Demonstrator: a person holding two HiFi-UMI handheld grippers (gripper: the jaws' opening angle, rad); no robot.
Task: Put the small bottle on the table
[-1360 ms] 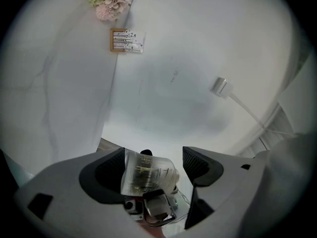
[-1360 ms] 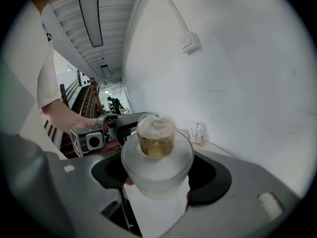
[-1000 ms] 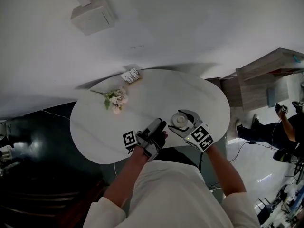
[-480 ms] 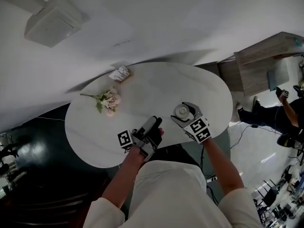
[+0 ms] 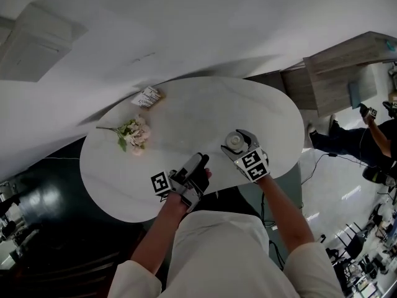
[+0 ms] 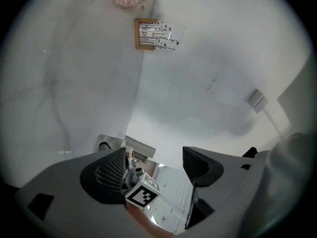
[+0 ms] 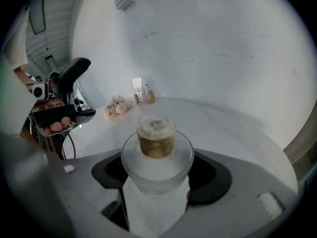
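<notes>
The small bottle point(image 5: 234, 141) is frosted glass with a gold cap point(image 7: 156, 136). My right gripper point(image 5: 239, 144) is shut on it over the near right part of the white oval table point(image 5: 186, 113). In the right gripper view the bottle point(image 7: 157, 157) stands upright between the jaws of that gripper point(image 7: 157, 178), and I cannot tell whether its base touches the table. My left gripper point(image 5: 197, 165) hangs open at the table's near edge, left of the bottle. Seen in the left gripper view, that gripper point(image 6: 153, 165) has nothing between its jaws.
A pink flower sprig point(image 5: 133, 131) and a small card stand point(image 5: 147, 96) lie at the table's far left. A wooden cabinet point(image 5: 347, 67) stands at the right, with another person point(image 5: 375, 135) beyond it. Dark floor lies left of the table.
The head view has shifted, so the table sits a little higher and further left in the picture. Both grippers keep about the same places, with the right one still shut on the bottle.
</notes>
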